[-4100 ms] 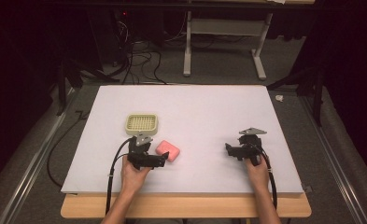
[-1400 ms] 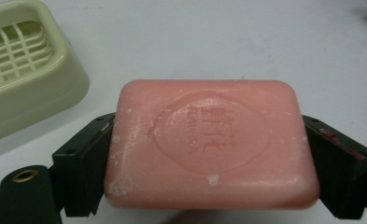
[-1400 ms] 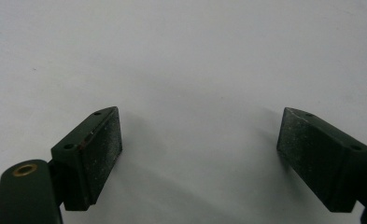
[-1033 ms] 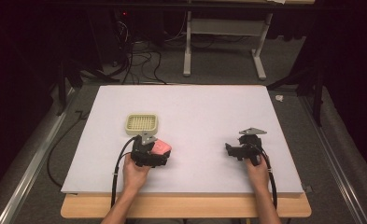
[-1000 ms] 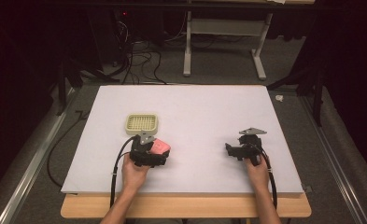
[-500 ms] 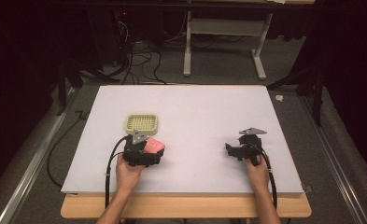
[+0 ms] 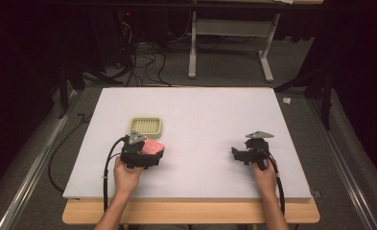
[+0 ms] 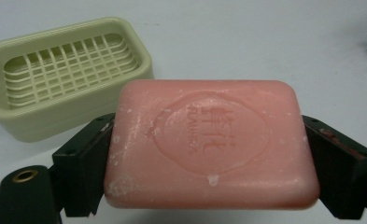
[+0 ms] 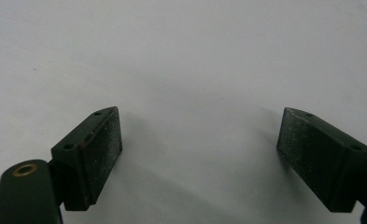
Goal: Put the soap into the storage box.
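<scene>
Just below the soap dish on the white board, the left gripper had its jaws clamped on the two short ends of a pink soap bar, which was lifted off the board with its stamped face up. From the left gripper view the pale green soap dish sat a bit beyond the bar, up and to the left, grid insert bare, not touching the soap. Well off to the right of the soap dish, the right gripper rested low over the board with its jaws spread wide, nothing between them, just bare white surface.
</scene>
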